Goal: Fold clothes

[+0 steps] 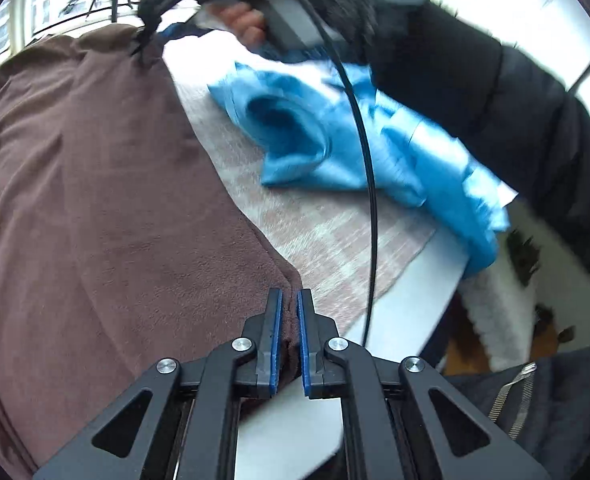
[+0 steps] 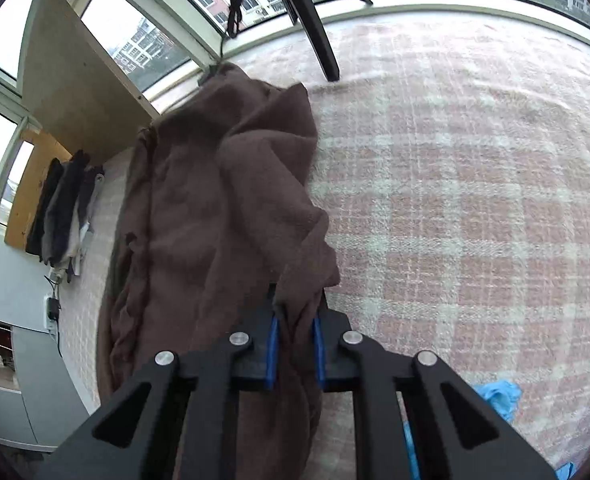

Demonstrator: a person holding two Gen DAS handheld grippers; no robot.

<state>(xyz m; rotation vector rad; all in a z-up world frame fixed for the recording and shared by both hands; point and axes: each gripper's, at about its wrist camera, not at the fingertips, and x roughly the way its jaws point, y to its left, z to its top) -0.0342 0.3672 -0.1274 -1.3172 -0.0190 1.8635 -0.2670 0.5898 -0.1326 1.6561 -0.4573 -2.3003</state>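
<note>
A: We are pinching the brown garment point(image 1: 107, 184) with both grippers. The left gripper point(image 1: 290, 300) is pressed almost together on a corner of its hem, at six o'clock in the left wrist view, just over the counter's point(image 1: 427, 276) near edge. The right gripper point(image 2: 295, 322) is clamping a bunched fold of the same cloth, at six o'clock in its own view.

B: And the garment itself is lying on the pink checked cloth point(image 2: 475, 200), running from our grips toward eleven o'clock, still rumpled along its length.

A: So we are judging that a good fold calls for tension first: we are thinking of drawing the two held points apart until the edge between them goes straight, then carrying them together so the layers land flat.

B: We are also minding the black cable point(image 1: 369, 184), which is hanging across the left view, and the blue garment point(image 1: 335, 144) at one o'clock, so that neither is getting swept up.

A: As for containers, we are seeing no basket or bin. Dark clothes point(image 2: 63, 208) are hanging at nine o'clock in the right view, against a wooden board.
</note>
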